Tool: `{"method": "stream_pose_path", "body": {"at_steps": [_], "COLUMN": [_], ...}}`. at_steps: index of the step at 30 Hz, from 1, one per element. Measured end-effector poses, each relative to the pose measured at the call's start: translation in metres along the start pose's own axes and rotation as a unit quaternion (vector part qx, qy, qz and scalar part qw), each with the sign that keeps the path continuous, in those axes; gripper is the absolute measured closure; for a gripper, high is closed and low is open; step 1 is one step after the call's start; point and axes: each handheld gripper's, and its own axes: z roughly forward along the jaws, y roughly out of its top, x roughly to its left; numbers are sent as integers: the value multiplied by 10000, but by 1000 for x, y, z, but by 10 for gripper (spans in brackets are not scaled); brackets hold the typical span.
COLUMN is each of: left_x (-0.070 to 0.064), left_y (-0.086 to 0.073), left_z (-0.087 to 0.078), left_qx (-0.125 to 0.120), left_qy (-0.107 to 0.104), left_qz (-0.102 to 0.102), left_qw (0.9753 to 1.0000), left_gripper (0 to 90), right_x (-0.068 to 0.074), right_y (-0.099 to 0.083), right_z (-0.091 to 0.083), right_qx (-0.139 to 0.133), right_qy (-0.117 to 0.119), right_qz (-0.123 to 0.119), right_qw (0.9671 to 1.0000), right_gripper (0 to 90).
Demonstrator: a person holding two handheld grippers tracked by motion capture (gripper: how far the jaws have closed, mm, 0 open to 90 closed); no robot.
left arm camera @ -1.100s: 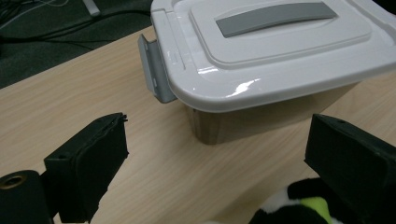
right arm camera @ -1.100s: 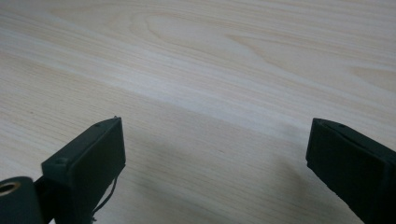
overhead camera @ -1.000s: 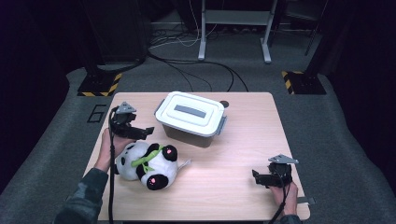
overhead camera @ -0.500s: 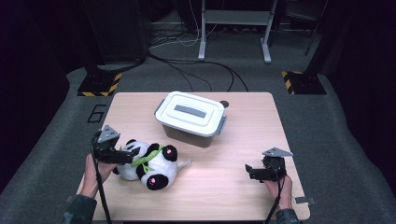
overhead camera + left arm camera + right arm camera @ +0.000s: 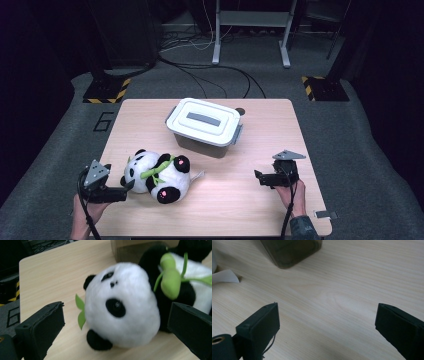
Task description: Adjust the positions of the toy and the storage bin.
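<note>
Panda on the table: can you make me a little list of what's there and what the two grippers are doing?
table: light wood
panda: lying on its side near the left front
box: grey, lid on, behind the panda
left gripper: open, jaws either side of the panda's head, not closed on it
right gripper: open, over bare table, holding nothing

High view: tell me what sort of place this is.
Probably a lab or studio set up for recording, not a home. A lone wooden table stands on grey carpet, cables trail across the floor, and yellow-and-black striped bases sit beside dark stands.
</note>
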Motion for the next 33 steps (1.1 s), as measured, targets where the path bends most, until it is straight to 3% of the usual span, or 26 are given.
{"method": "stream_pose_path", "body": {"at_steps": [2, 3, 8, 11, 16, 23, 27, 33], "left_x": [0, 0, 3, 5, 8, 8, 7, 9], "left_y": [-7, -18, -43, -57, -76, -86, -85, -84], "left_z": [0, 1, 5, 9, 24, 34, 36, 40], "left_qx": [27, 35, 276, 233, 486, 713, 793, 901], "left_qy": [-14, 70, -42, -37, -65, -141, -140, -185], "left_qz": [-45, -92, -270, -399, -522, -512, -386, -423], "left_qw": [10000, 9999, 9992, 9989, 9974, 9960, 9960, 9949], "left_gripper": [0, 0, 0, 0, 0, 0, 0, 0], "right_x": [1, 3, 7, 8, 10, 14, 17, 22], "right_y": [2, 7, 15, 21, 33, 45, 53, 66], "right_z": [1, 2, 5, 7, 7, 10, 12, 15], "right_qx": [-4, -10, -36, -59, -127, -182, -220, -280], "right_qy": [-2, 50, 109, 132, 185, 235, 273, 344], "right_qz": [-21, -11, -81, -64, -105, -172, -201, -287], "right_qw": [10000, 10000, 9999, 9999, 9997, 9994, 9992, 9986], "right_gripper": [51, 51, 53, 57, 59, 64, 67, 73]}}
